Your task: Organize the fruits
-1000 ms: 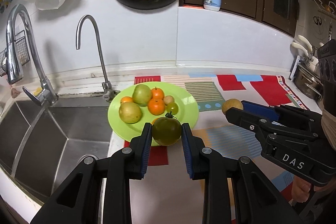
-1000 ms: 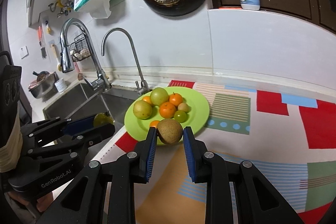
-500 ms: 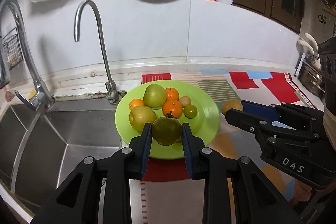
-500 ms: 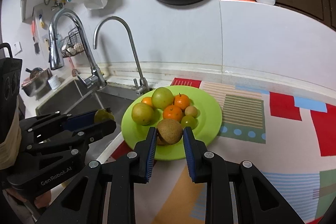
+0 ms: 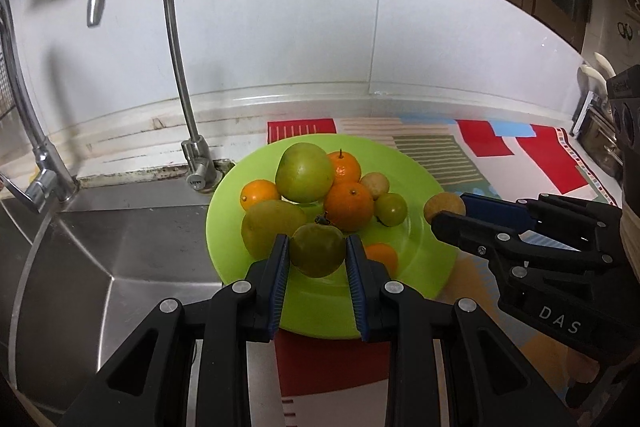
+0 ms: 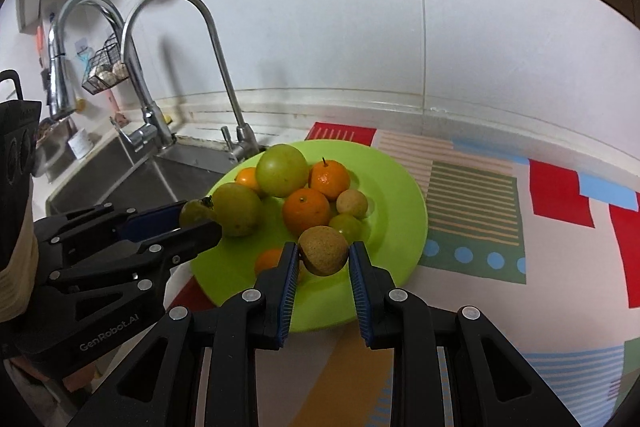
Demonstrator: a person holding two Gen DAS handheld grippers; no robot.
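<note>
At the bottom centre of the left wrist view, the left tool (image 5: 318, 259) is closed on a green tomato (image 5: 317, 249), which is pinched between the blue pads (image 5: 279, 279) and held over the near part of the green plate (image 5: 416, 259). At the bottom centre of the right wrist view, the right tool (image 6: 324, 261) is closed likewise on a brown fruit (image 6: 323, 249), held over the plate's near rim. Whether either fruit touches the plate cannot be told.

The step in hand is judged to be the delivery of both fruits to the plate; neither is released yet. Just beyond the tools a small orange (image 5: 382, 255) lies on the plate, partly hidden. Past it, toward mid-frame, the pile is seen: two green apples (image 6: 280, 170), three more oranges (image 6: 306, 210), a small green fruit (image 6: 346, 225) and a small tan one (image 6: 352, 203).

For the next move, each fruit is to be lowered onto a bare patch of the plate, the tomato at the near left, the brown fruit at the near right, and the jaws opened only once it rests there. Rolling is to be expected of round fruit, so a low release beside the pile is called for.

Farther off, the plate is seen to stand on a patterned mat (image 6: 472, 195) on the bench, with the sink (image 5: 120, 247) at the left and a tap (image 5: 176, 67) behind.
</note>
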